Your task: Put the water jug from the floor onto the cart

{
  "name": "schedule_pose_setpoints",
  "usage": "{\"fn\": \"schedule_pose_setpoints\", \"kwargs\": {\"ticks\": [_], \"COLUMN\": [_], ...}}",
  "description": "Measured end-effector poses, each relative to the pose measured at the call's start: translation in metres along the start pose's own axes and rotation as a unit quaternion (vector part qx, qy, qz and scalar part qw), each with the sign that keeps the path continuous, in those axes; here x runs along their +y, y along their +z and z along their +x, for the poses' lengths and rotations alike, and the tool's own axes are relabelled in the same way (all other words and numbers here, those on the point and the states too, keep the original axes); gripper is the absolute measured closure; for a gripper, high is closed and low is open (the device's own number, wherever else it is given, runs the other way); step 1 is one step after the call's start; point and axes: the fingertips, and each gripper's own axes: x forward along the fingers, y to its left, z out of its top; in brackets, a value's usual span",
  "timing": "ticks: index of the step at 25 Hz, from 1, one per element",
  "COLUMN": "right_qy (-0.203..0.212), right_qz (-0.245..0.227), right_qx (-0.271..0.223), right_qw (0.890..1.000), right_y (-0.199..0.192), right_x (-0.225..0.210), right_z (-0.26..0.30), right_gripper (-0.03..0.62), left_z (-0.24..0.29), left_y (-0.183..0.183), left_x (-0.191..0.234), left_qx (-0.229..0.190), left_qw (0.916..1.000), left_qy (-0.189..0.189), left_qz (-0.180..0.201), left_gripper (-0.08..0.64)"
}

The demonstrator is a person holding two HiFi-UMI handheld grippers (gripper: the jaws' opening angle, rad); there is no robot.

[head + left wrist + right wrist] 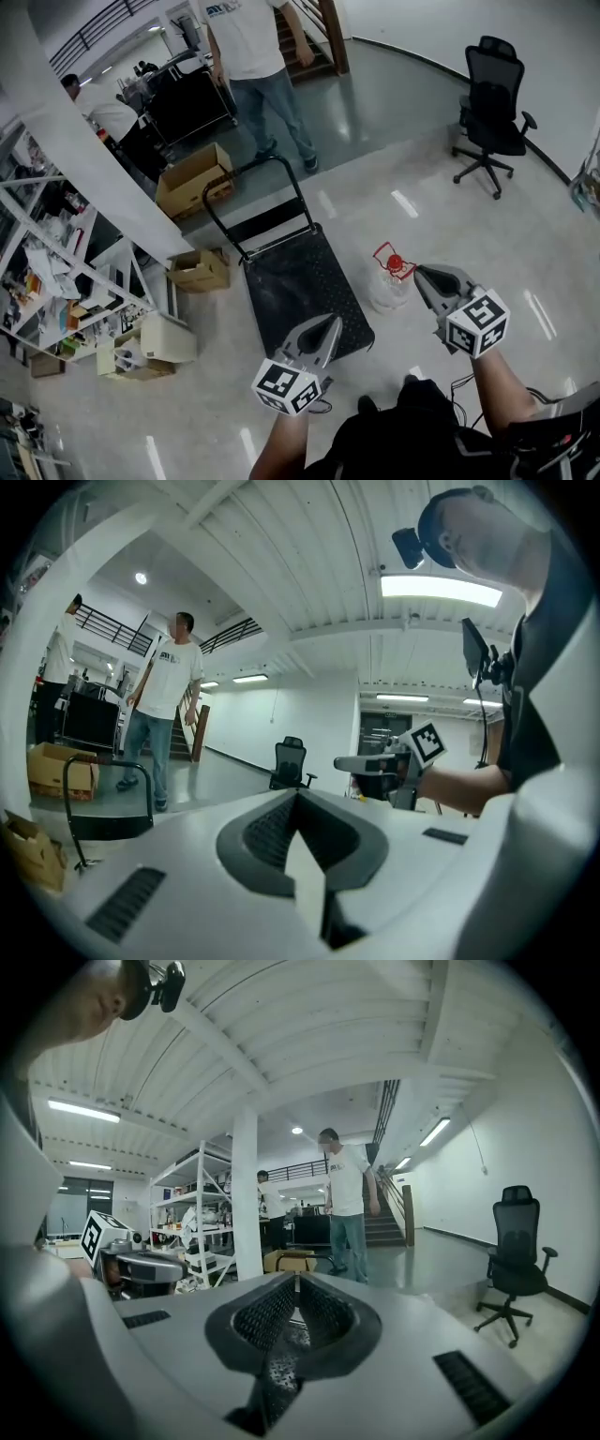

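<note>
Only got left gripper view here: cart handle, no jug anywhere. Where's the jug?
Observer: Head view shows the water jug upright on the floor, just right of the cart, not on it.
Operator: Right gripper carrying anything?
Observer: No. Right gripper has its jaws together, with nothing between them.
Operator: Which gripper is nearer the jug?
Observer: The right one. In the head view its tip shows right beside the jug's red cap.
</note>
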Motion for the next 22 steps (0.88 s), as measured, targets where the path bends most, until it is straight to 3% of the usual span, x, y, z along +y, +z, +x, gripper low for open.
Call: {"fn": "schedule_pose_setpoints", "kwargs": {"ticks": [8, 15, 22], "right_qy": [0.001, 0.021, 0.009], "right_qz": [0.033, 0.042, 0.083], "right_qx": [0.003, 0.016, 0.065], "right_qw": [0.999, 0.999, 0.994], "right_y": [-0.011, -0.013, -0.073], "right_x": [-0.093, -0.189, -0.267], "right_z": [0.088, 0.164, 0.195], "right_gripper": [0.588, 0.536, 0.479], "left_z": [0.097, 0.202, 0.27], "left_y": [0.003, 0.008, -0.027], "left_x": [0.075, 0.133, 0.156], "left_qx": [0.019, 0.049, 0.064], "left_qw": [0.9996, 0.9981, 0.9959], "left_qy": [0.017, 0.03, 0.046], "left_qz": [-0.012, -0.02, -0.044], "left_gripper": [0.563, 0.563, 0.563]}}
